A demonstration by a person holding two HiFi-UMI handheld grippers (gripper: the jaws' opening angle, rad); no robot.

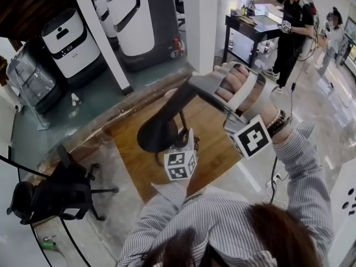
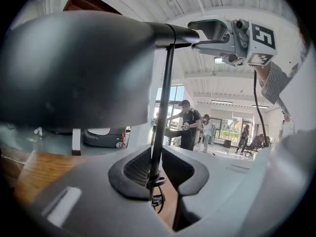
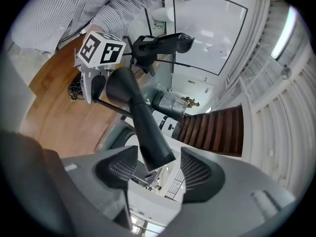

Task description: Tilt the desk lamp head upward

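Note:
A black desk lamp stands on the wooden desk (image 1: pixel 217 149). Its wide shade (image 1: pixel 158 132) points down and left, and its tapering neck (image 1: pixel 186 96) rises to the right. My left gripper (image 1: pixel 182 142) sits under the shade, shut on the lamp's thin pole (image 2: pixel 165 98), which runs up between the pads of the left gripper (image 2: pixel 157 174). My right gripper (image 1: pixel 208 88) is at the neck's upper end. In the right gripper view the neck's end (image 3: pixel 150 137) lies between the jaws of the right gripper (image 3: pixel 158 169), which stand open with a gap on each side.
A black office chair (image 1: pixel 55 196) stands on the floor at the left. White machines (image 1: pixel 72 43) and a white column (image 1: pixel 200 21) are beyond the desk. People stand by a black table (image 1: pixel 250 29) at the far right. A cable (image 2: pixel 158 201) coils at the pole's foot.

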